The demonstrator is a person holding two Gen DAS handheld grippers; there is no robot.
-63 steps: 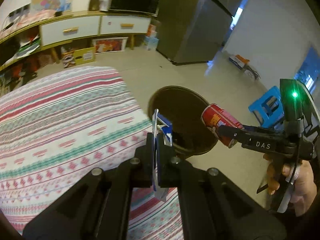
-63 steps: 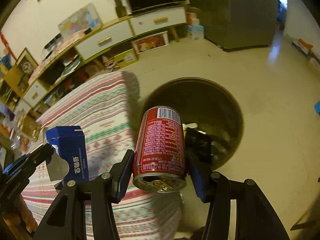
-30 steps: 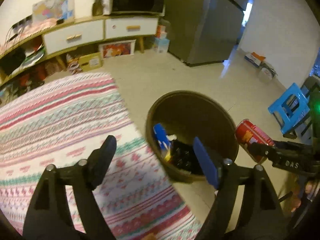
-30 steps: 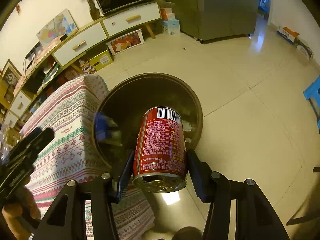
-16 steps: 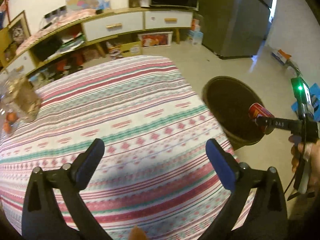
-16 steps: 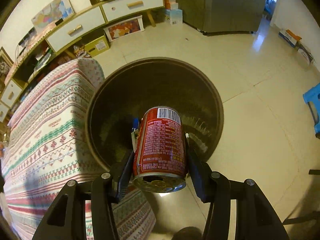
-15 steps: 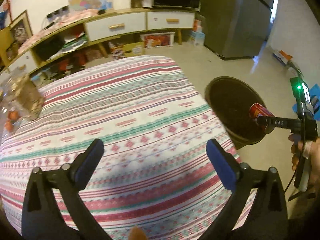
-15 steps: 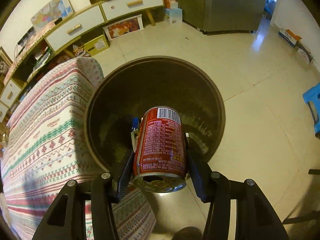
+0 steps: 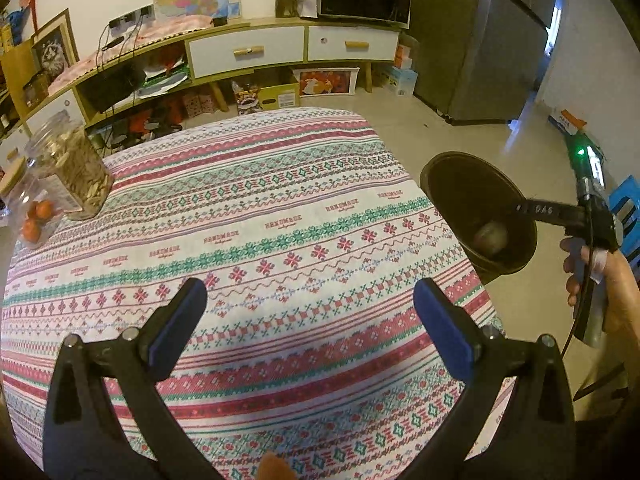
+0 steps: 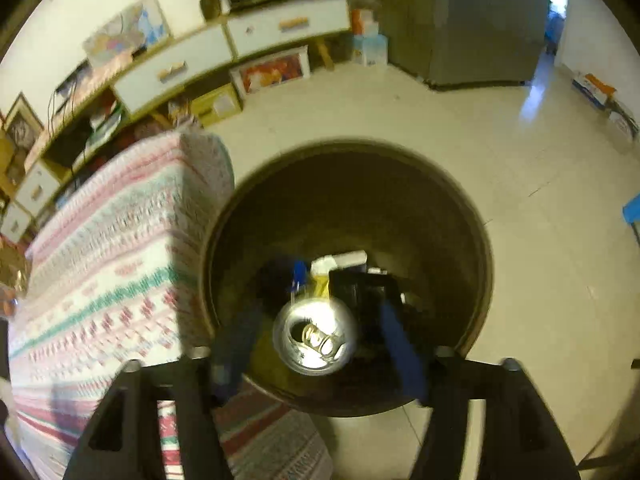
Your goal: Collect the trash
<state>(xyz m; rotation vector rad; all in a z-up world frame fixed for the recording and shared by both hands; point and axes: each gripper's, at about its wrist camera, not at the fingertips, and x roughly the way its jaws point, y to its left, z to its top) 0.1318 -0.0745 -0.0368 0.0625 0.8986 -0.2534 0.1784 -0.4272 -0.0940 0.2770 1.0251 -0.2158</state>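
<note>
My left gripper (image 9: 308,292) hangs wide open over the striped tablecloth (image 9: 256,216) with nothing between its fingers. The dark round trash bin (image 9: 440,176) stands on the floor beside the table's right edge. My right gripper (image 10: 318,314) points down into the bin (image 10: 478,248), and its jaws are opening. The red can (image 10: 316,336), seen from its silver top, has left the blue pads (image 10: 400,344) and is dropping inside the bin. A blue carton (image 10: 298,274) and other scraps lie at the bottom. In the left wrist view the right gripper (image 9: 520,208) reaches over the bin from a hand (image 9: 592,268).
A clear jar of snacks (image 9: 76,172) and a bag of oranges (image 9: 36,220) sit at the table's far left. A low cabinet (image 9: 248,52) and a grey fridge (image 9: 492,40) line the far side. A blue stool (image 9: 628,204) stands right of the bin.
The right gripper's jaws have spread and the can has slipped out of them into the bin. The left gripper, after dropping the blue carton, has swung back over the table.
</note>
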